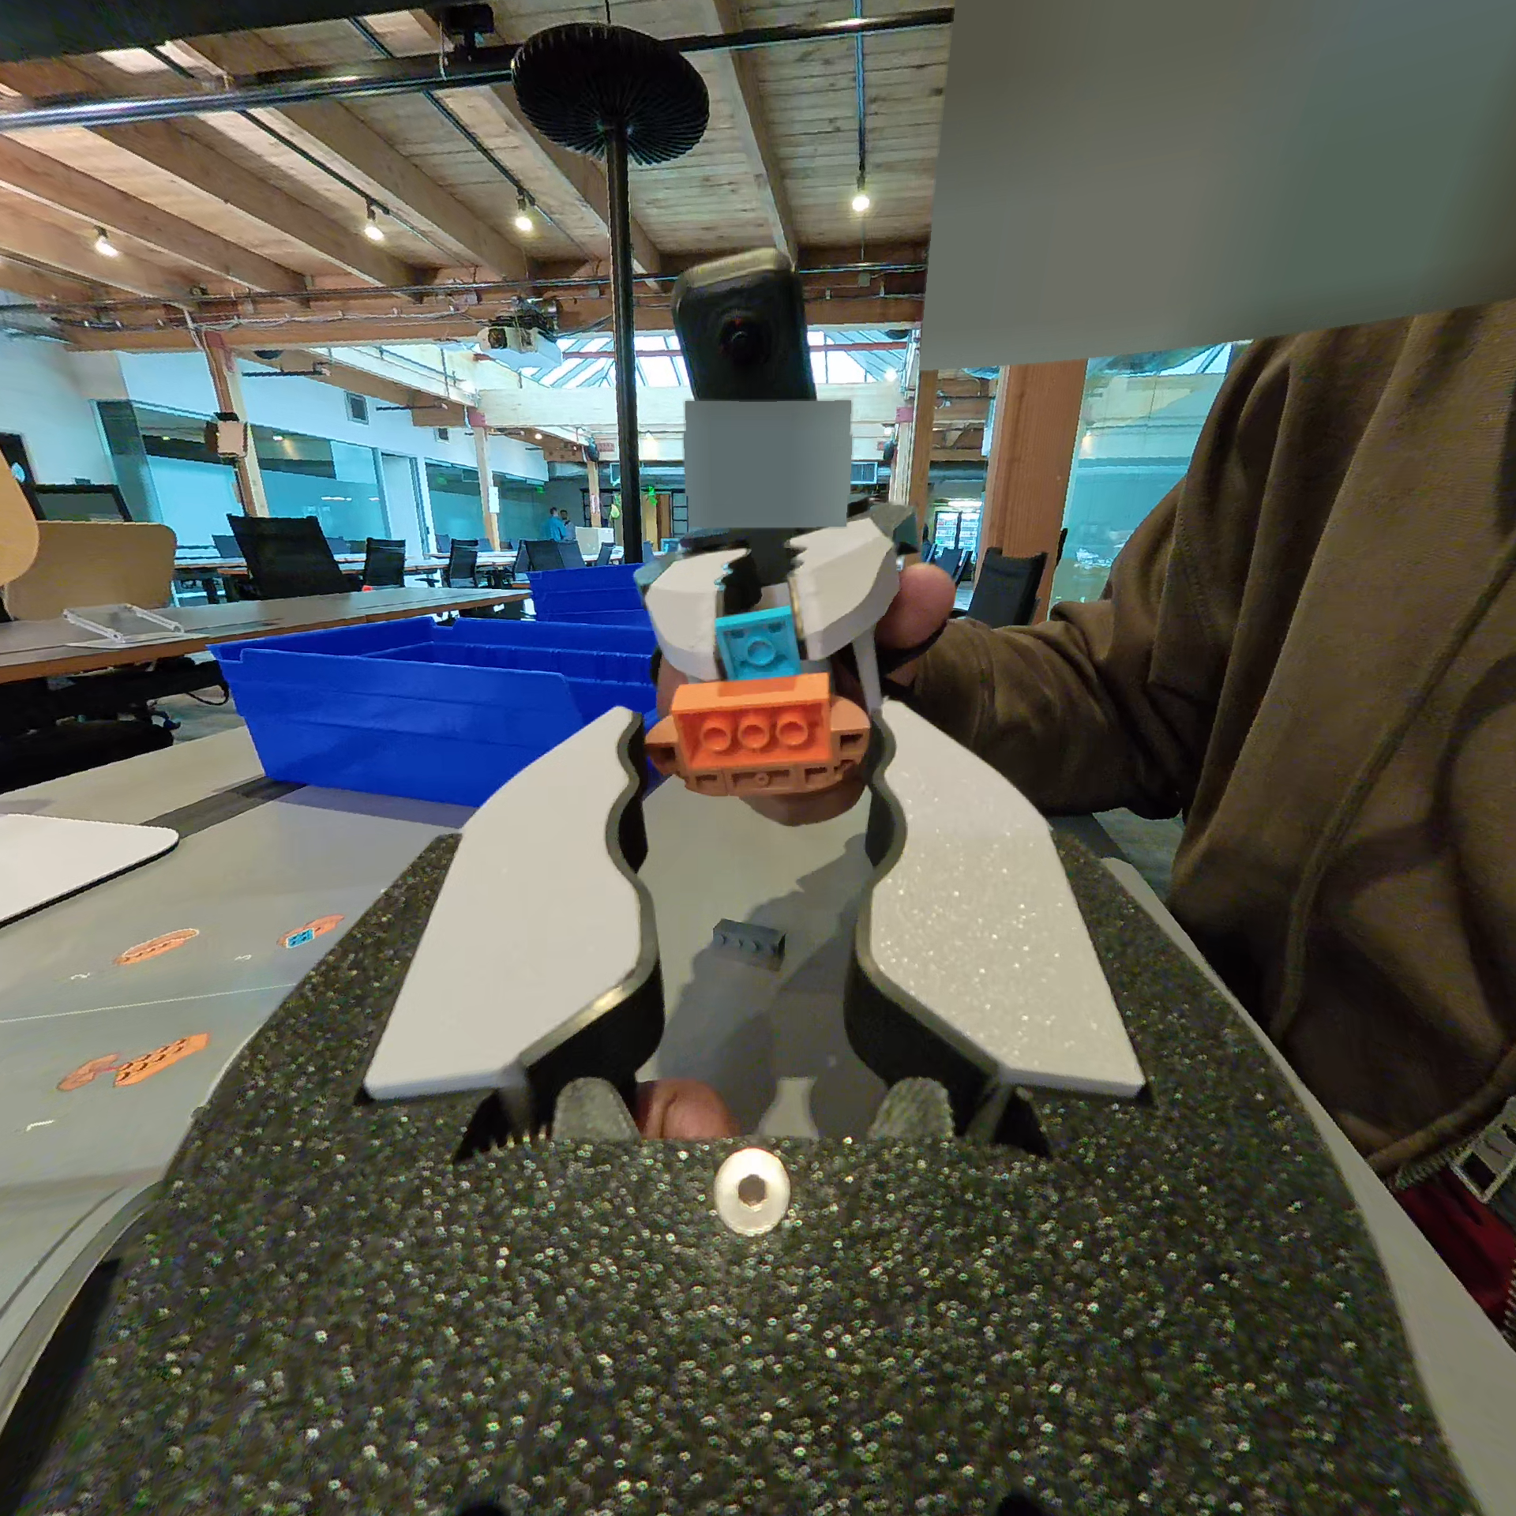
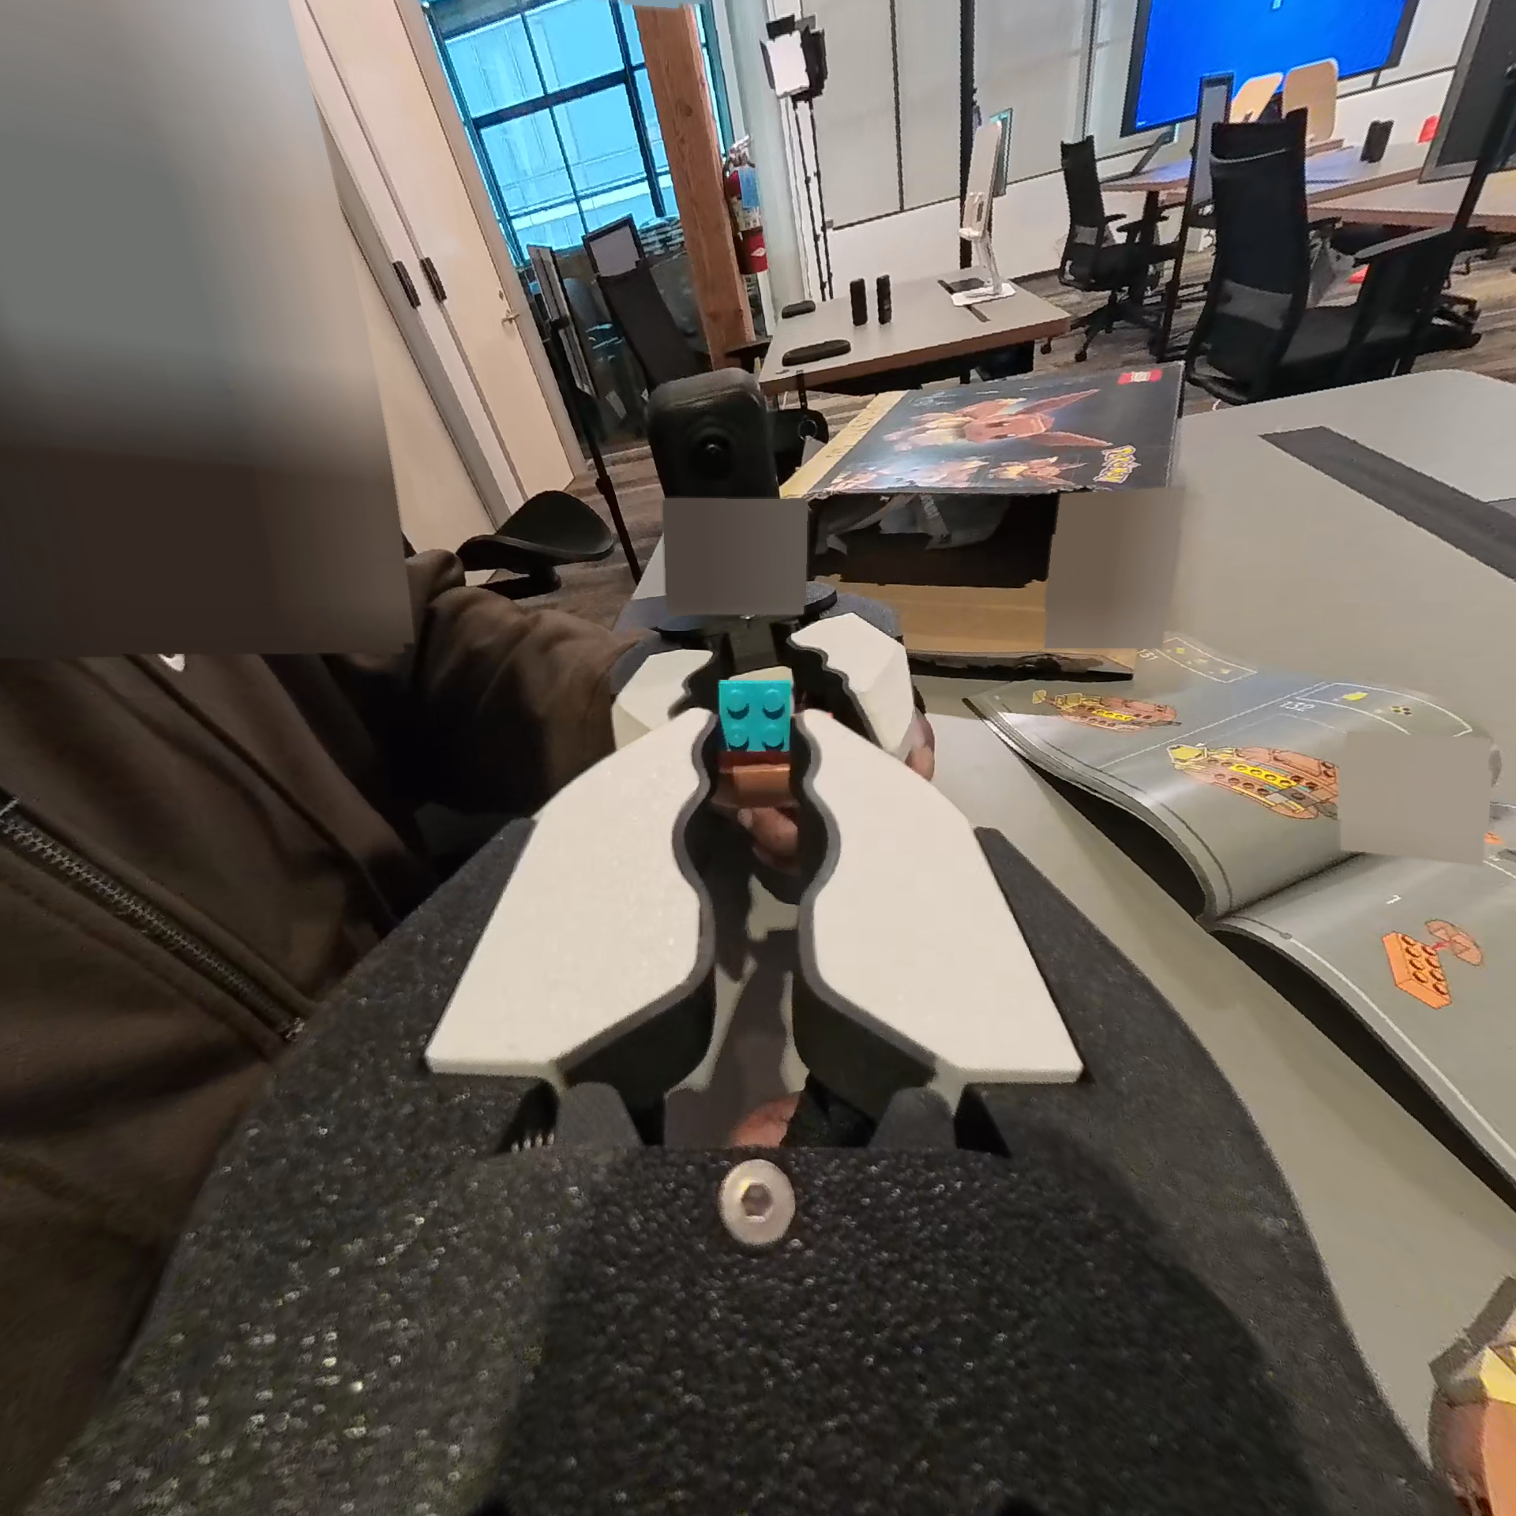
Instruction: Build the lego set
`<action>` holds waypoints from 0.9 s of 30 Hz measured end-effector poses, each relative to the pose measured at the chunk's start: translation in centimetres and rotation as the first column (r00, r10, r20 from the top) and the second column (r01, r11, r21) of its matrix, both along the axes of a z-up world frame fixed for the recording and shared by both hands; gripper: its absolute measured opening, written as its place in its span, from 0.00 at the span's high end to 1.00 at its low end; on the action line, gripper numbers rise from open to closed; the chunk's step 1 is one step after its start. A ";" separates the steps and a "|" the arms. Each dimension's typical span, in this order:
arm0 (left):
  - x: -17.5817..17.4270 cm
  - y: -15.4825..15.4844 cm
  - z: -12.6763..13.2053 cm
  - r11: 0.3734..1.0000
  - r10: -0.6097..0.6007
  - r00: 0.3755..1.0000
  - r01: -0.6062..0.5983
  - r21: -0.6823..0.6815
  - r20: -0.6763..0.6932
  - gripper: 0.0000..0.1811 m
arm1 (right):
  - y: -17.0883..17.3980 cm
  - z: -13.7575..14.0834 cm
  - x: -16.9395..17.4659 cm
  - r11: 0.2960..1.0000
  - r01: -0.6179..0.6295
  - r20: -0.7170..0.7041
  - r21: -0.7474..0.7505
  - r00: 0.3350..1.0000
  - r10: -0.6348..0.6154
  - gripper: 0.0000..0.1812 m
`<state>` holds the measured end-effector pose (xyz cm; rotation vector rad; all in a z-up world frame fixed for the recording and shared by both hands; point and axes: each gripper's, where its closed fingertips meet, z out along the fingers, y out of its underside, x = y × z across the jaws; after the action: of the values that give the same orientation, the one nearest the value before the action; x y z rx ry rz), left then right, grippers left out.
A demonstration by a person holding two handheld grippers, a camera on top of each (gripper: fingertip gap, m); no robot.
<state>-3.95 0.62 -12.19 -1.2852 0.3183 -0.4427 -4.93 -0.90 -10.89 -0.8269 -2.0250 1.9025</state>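
Grey surface point(image 2: 1280, 509) in an open office: instruction booklet point(image 2: 1280, 828) at right; right gripper point(image 2: 756, 726) pinches a teal plate point(image 2: 755, 715); left gripper point(image 1: 759, 738) clamps an orange assembly point(image 1: 755, 734).

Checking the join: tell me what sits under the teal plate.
The orange brick sits right under the teal plate, three studs showing. The right tongs cover the plate's sides; whether they are joined cannot be seen.
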 end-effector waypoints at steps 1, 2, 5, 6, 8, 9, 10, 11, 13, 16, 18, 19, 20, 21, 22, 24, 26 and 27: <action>0.1 0.0 0.0 1.000 -0.002 1.000 0.002 0.002 0.000 0.71 | 0.0 0.0 0.0 1.000 0.002 -0.003 -0.005 1.000 -0.002 0.91; 0.1 -0.1 0.1 1.000 -0.005 1.000 0.005 0.006 0.001 0.71 | 0.1 0.0 0.0 1.000 0.004 -0.003 -0.009 1.000 -0.004 0.91; 0.2 -0.2 0.3 1.000 -0.010 1.000 0.010 0.017 0.005 0.71 | 0.1 0.0 0.1 1.000 0.001 -0.001 -0.023 1.000 -0.001 0.91; 0.2 -0.2 0.3 1.000 -0.011 1.000 0.011 0.018 0.007 0.71 | 0.0 0.0 0.1 1.000 -0.001 -0.002 -0.030 1.000 0.001 0.91; 0.2 -0.2 0.4 1.000 -0.009 1.000 0.009 0.020 0.006 0.71 | 0.0 0.0 0.1 0.999 -0.003 -0.004 -0.040 1.000 0.003 0.91; 0.2 -0.2 0.4 1.000 -0.011 1.000 0.010 0.023 0.008 0.71 | 0.0 0.0 0.1 0.999 -0.003 -0.006 -0.044 1.000 0.003 0.91; 0.2 -0.2 0.5 1.000 -0.012 1.000 0.011 0.025 0.009 0.71 | 0.0 0.0 0.1 0.999 -0.003 -0.007 -0.050 1.000 0.002 0.91; 0.2 -0.3 0.5 1.000 -0.012 1.000 0.011 0.026 0.009 0.71 | 0.0 0.1 0.1 0.998 -0.002 -0.008 -0.055 1.000 0.001 0.91; 0.2 -0.3 0.5 1.000 -0.011 1.000 0.010 0.028 0.010 0.71 | 0.0 0.1 0.1 0.998 -0.001 -0.010 -0.063 1.000 0.000 0.91; 0.1 -0.2 0.5 1.000 -0.004 1.000 0.004 0.023 0.004 0.71 | 0.0 0.1 0.1 0.998 0.001 -0.016 -0.063 1.000 -0.002 0.91; 0.1 -0.2 0.5 1.000 -0.002 1.000 0.002 0.023 0.002 0.71 | 0.0 0.1 0.1 0.998 0.003 -0.020 -0.062 1.000 -0.004 0.91; 0.1 -0.2 0.5 1.000 -0.001 1.000 0.001 0.021 0.000 0.71 | 0.0 0.1 0.1 0.998 0.004 -0.020 -0.061 1.000 -0.005 0.91; 0.1 -0.2 0.4 1.000 0.002 1.000 -0.002 0.019 -0.003 0.71 | 0.1 0.0 0.0 0.998 0.006 -0.021 -0.058 1.000 -0.007 0.91; 0.1 -0.2 0.4 1.000 0.006 1.000 -0.006 0.018 -0.007 0.71 | 0.1 0.0 0.0 0.999 0.009 -0.023 -0.054 1.000 -0.010 0.91; 0.0 -0.1 0.4 1.000 0.010 1.000 -0.010 0.016 -0.010 0.71 | 0.1 0.0 0.0 0.999 0.011 -0.025 -0.049 1.000 -0.012 0.91; 0.0 -0.1 0.3 1.000 0.016 1.000 -0.015 0.013 -0.019 0.71 | 0.1 -0.1 0.0 0.999 0.014 -0.029 -0.043 0.999 -0.015 0.91; 0.0 0.0 0.2 1.000 0.021 0.999 -0.021 0.011 -0.027 0.71 | 0.2 -0.2 0.0 0.999 0.017 -0.032 -0.038 0.999 -0.018 0.91; 0.0 0.0 0.2 1.000 0.021 0.999 -0.021 0.010 -0.028 0.71 | 0.2 -0.2 0.0 0.999 0.019 -0.034 -0.034 0.999 -0.020 0.91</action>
<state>-3.91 0.58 -11.99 -1.2857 0.3298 -0.4049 -4.95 -0.70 -11.08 -0.8138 -1.9627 1.9319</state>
